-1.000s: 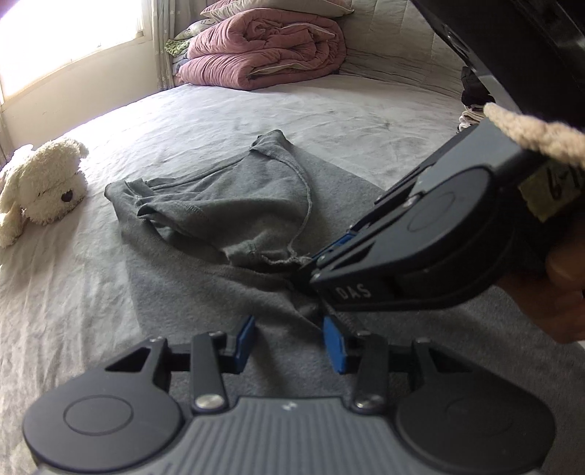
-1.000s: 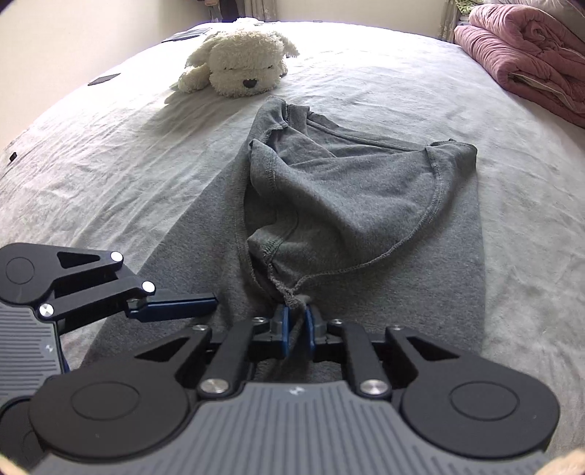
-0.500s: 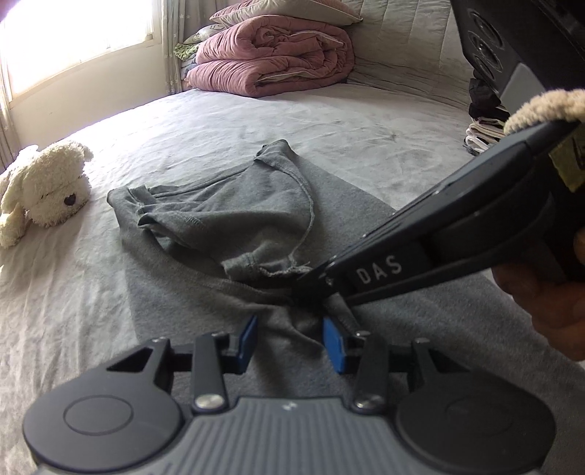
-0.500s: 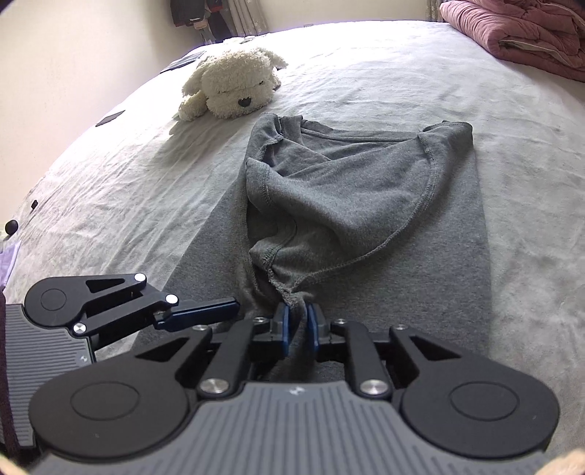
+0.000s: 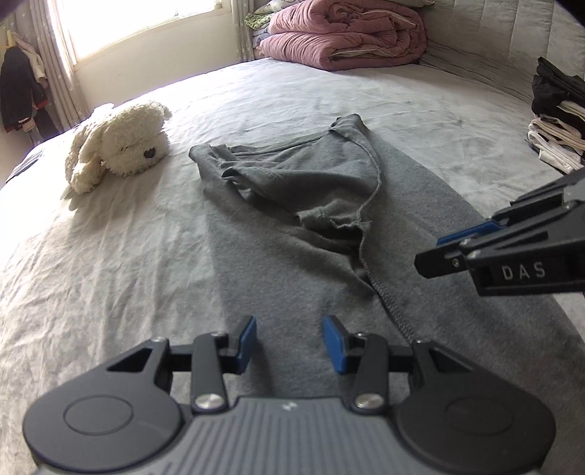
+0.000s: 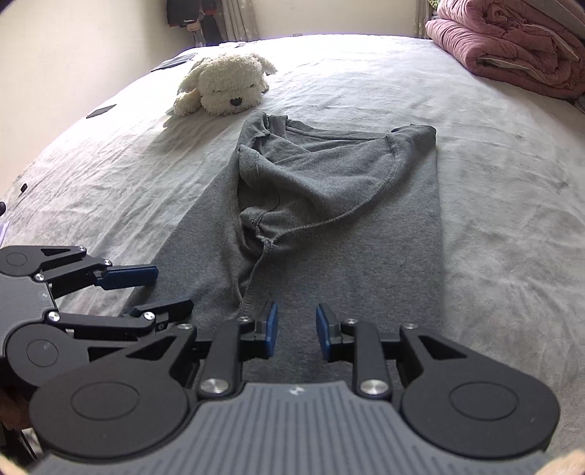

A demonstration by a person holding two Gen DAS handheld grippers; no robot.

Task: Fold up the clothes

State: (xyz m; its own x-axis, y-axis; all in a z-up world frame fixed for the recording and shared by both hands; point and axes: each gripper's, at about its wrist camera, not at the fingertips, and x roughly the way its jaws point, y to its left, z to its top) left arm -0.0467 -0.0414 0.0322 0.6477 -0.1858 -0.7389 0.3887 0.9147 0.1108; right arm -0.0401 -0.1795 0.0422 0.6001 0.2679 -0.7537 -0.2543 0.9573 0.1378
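While both my left tongs (image 5: 289, 341) and right tongs (image 6: 297, 330) gape, released, the grey knit shirt (image 6: 329, 204) lies half-folded on the pale bedsheet (image 6: 493, 190).

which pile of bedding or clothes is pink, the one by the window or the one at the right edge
The folded quilt by the window is pink. The clothes stack at the right edge of the bed is black on top with cream pieces beneath.

The left tool (image 5: 289, 341) sits low in the frame's centre, blue pads apart, gripping nothing. The right tool (image 6: 295, 330) is likewise spread and empty, its black fingers entering the left view at right.
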